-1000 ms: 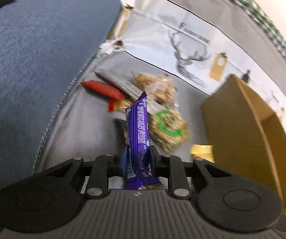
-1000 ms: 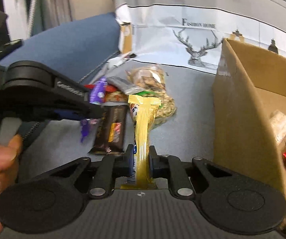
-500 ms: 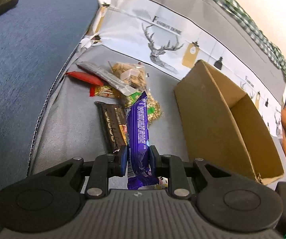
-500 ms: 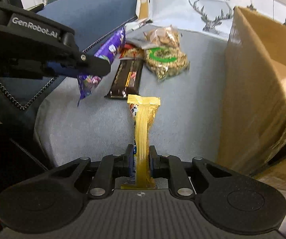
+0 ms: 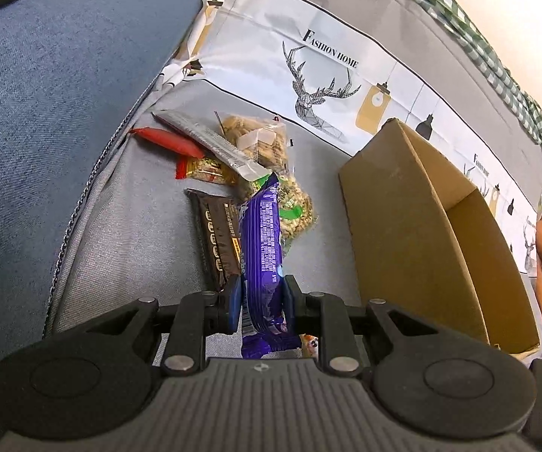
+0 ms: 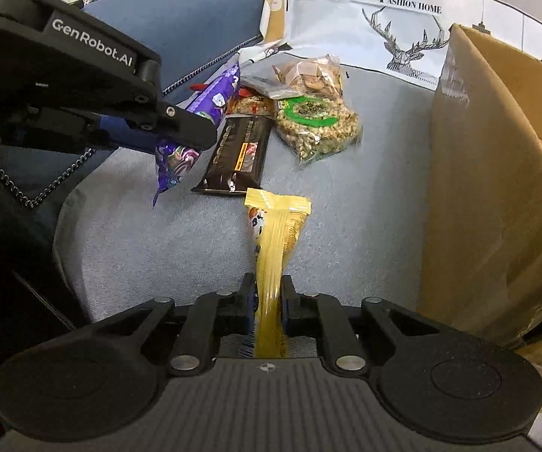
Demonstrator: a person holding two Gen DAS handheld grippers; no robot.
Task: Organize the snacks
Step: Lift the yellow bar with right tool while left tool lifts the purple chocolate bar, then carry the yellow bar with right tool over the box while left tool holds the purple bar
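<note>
Setting: a grey cushioned seat (image 5: 127,233) is seen, with a cardboard box (image 5: 403,226) standing open on it.
Left gripper (image 5: 259,301): its fingers are clenched on a purple bar (image 5: 261,241), which is held lifted, pointing away from the camera, beside the box wall.
Right gripper (image 6: 267,301): its fingers are clenched on a yellow bar (image 6: 274,233), which is held above the seat, next to the box's near wall.
Snack pile: a dark chocolate bar (image 6: 239,154), a bag of cereal rings (image 6: 316,124), a bag of nuts (image 6: 308,73), a silver bar (image 5: 210,141) and a red packet (image 5: 165,139) are left lying on the seat, on the side away from the box.
Box contents: cannot be made out from here.
Likely step: both bars are judged ready to be carried over the box rim.
Risk, rim: a dangling wrapper end could be caught on the wall and the bar pulled loose.
Risk, grip: each bar is pinched near one end, so it could be swung or slipped out.
Risk, crowding: the grippers are close together and could be knocked over the opening.
</note>
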